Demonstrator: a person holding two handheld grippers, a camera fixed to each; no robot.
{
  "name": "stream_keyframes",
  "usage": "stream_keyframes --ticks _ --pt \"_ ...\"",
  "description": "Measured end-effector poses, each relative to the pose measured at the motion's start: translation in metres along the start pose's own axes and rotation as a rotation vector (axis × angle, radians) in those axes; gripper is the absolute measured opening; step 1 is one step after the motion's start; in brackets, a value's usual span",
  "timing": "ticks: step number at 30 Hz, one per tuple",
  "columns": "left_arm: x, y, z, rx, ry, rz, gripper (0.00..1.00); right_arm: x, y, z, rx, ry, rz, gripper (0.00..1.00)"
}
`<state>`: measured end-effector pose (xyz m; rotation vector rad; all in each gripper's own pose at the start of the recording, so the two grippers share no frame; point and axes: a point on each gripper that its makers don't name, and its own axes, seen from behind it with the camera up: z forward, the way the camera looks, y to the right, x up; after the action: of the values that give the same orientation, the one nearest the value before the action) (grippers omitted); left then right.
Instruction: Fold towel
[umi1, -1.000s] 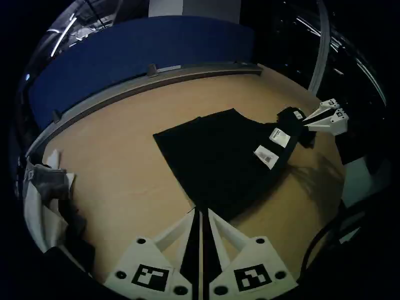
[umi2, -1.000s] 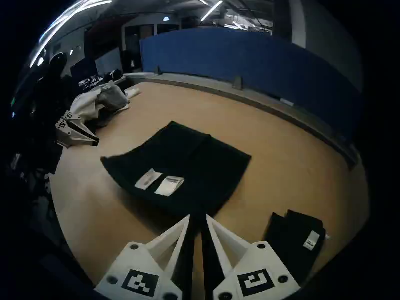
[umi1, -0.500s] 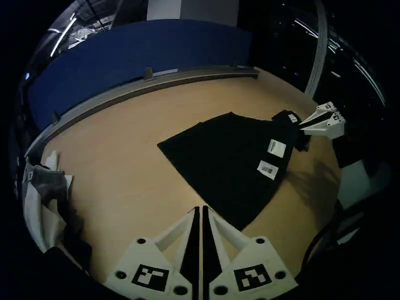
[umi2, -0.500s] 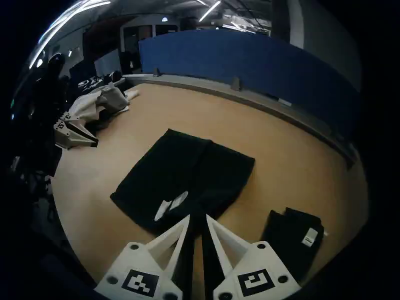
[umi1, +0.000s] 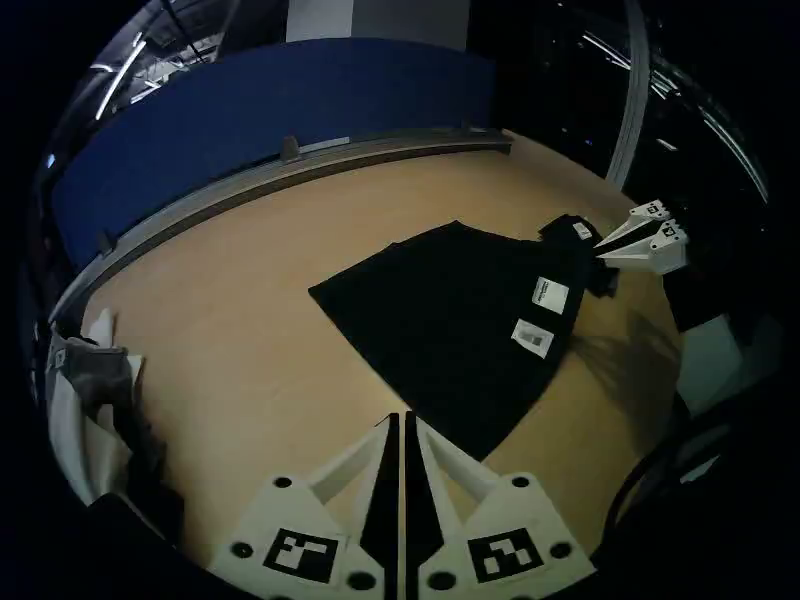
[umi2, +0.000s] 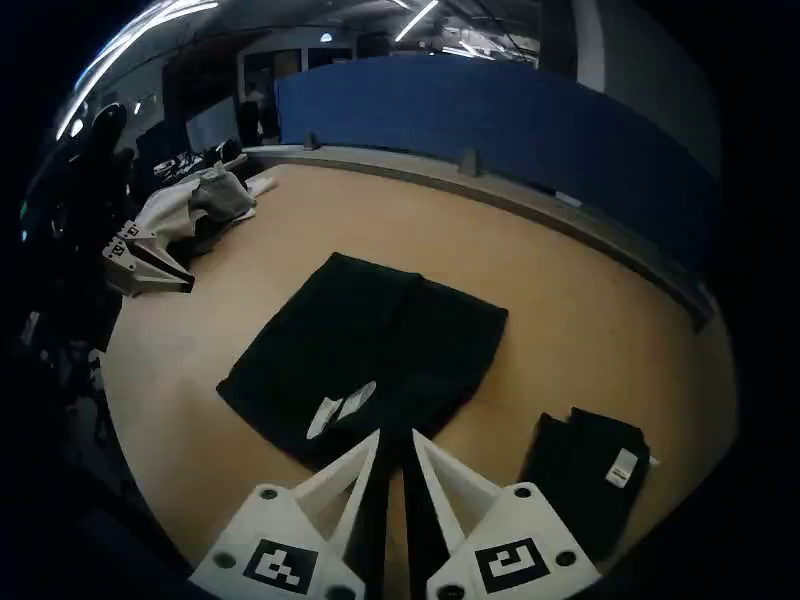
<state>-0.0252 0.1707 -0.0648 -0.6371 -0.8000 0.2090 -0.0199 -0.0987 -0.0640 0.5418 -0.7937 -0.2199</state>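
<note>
A black towel (umi1: 440, 320) (umi2: 370, 350) lies flat on the tan table (umi1: 240, 330) (umi2: 580, 300), with two white labels (umi1: 540, 315) (umi2: 340, 408) near one edge. My right gripper (umi2: 397, 435) is shut, its fingertips over the towel's near corner beside the labels; the pinch itself is hidden. In the left gripper view the right gripper (umi1: 603, 256) touches the towel's far right corner. My left gripper (umi1: 402, 420) is shut with nothing in it. In the right gripper view the left gripper (umi2: 188, 285) hangs apart from the towel, to its left.
A small folded black cloth (umi2: 590, 480) (umi1: 572, 230) lies beside the towel near the right gripper. A heap of grey and white cloth (umi2: 200, 200) (umi1: 90, 400) sits at the table's end. A blue partition (umi2: 500, 110) (umi1: 270, 100) runs along the far edge.
The towel, raised and sloping a second ago, now lies flat, its labelled edge drawn closer to the right gripper. The left gripper has hardly moved.
</note>
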Motion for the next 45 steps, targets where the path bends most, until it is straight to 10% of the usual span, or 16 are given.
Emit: stream_keyframes --ticks 45 --pt "-0.002 0.002 0.001 0.005 -0.011 0.008 0.04 -0.027 0.008 0.008 -0.017 -0.045 0.001 0.09"
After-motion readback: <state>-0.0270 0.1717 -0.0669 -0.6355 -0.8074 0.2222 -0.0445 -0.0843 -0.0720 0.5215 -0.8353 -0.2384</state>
